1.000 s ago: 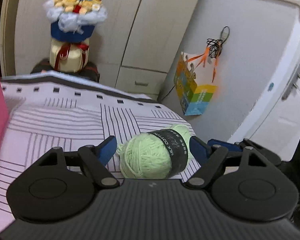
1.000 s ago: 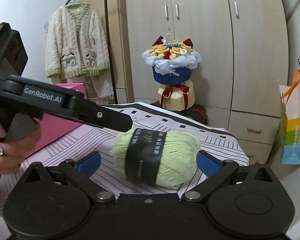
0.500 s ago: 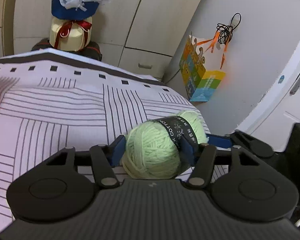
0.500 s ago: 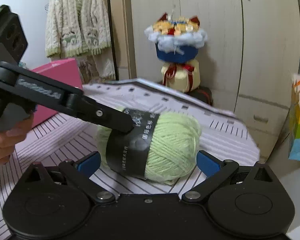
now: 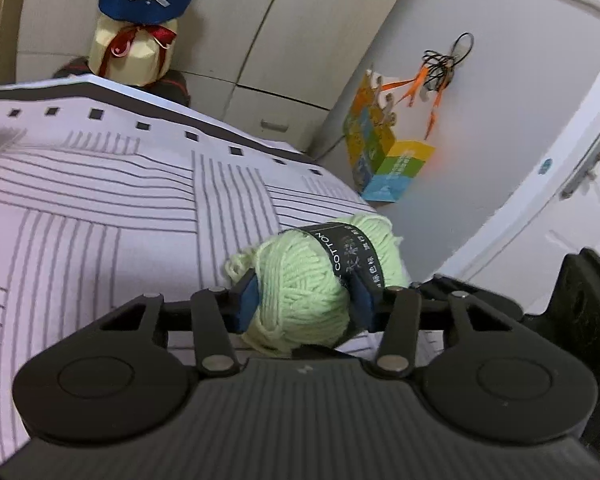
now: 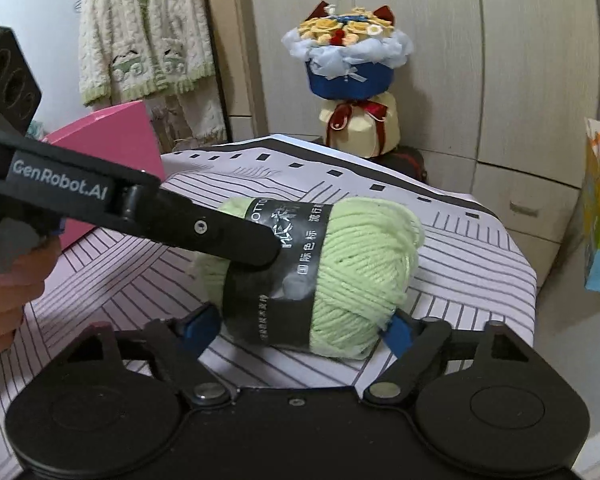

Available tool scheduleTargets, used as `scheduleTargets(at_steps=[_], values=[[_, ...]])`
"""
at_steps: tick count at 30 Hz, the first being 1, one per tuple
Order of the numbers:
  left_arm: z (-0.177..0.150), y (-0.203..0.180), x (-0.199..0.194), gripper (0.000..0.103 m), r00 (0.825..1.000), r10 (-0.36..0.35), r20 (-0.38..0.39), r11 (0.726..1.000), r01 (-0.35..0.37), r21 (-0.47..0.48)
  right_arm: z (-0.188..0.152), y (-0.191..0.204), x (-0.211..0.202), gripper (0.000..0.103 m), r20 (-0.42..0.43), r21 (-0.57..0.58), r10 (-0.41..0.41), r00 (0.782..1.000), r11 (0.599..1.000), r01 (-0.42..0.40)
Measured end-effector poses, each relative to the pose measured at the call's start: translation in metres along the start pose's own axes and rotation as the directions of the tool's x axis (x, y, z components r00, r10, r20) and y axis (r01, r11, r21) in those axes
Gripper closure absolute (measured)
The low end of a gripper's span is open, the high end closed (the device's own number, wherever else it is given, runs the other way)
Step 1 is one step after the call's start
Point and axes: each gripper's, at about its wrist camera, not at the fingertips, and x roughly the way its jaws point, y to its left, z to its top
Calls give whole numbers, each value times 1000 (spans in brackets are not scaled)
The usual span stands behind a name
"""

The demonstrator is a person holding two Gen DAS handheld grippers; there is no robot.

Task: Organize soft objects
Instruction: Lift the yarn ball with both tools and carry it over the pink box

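A light green yarn ball [image 5: 300, 280] with a black paper label lies on the striped sheet [image 5: 100, 200], near the bed's far right corner. My left gripper [image 5: 305, 302] has its blue pads pressed into the ball's sides, and its jaws are still closing. In the right wrist view that same ball [image 6: 360, 264] sits between the pads of my right gripper [image 6: 303, 326], which touch its two ends while the jaws close. A black finger [image 6: 220, 232] of the left gripper reaches in from the left and presses on the label. A hand [image 6: 4, 304] holds that tool.
A pink box [image 6: 112, 140] stands on the bed at the left. Behind the bed are a flower bouquet [image 6: 348, 60], wardrobe doors and a hanging knit cardigan [image 6: 144, 40]. A colourful paper bag [image 5: 388, 160] hangs on the wall to the right, beside a door.
Both grippers have closed in on the yarn ball and sunk slightly. The left pads went from apart to squeezing it, and the right pads came in to its ends.
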Motion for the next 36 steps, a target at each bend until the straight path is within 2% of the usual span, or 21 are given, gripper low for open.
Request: scheduleTargets(at_steps=[5,9,15,23,33,36], values=[[-6,-4,-14,55,1000,-21,-1,1000,21,9,0,20,-12,25,-18,28,-32,999,999,32],[-14,-10,-29,51,1000,-21,-13,999,22,29,-1,40,-22,24,-57,55,-53,997,997,56],[-30,-17,-56,49,999,-33,-41,998,35,45,-6,73,-41,17,-96,52,-88,991,994,94],[-54,-28,-97,47,998,-2,-56,997,7,79,-20,115,-62,14,-91,76,-123,988,989,130],[-86,-27,-153,46,999,17,-45,995,-12,95,-35,165,-89,13,-111,70,-107,988,991,115],[-99,-24,-170,45,998,9,-63,996,-3,87,-41,183,-99,13,-138,47,-104,985,993,112]])
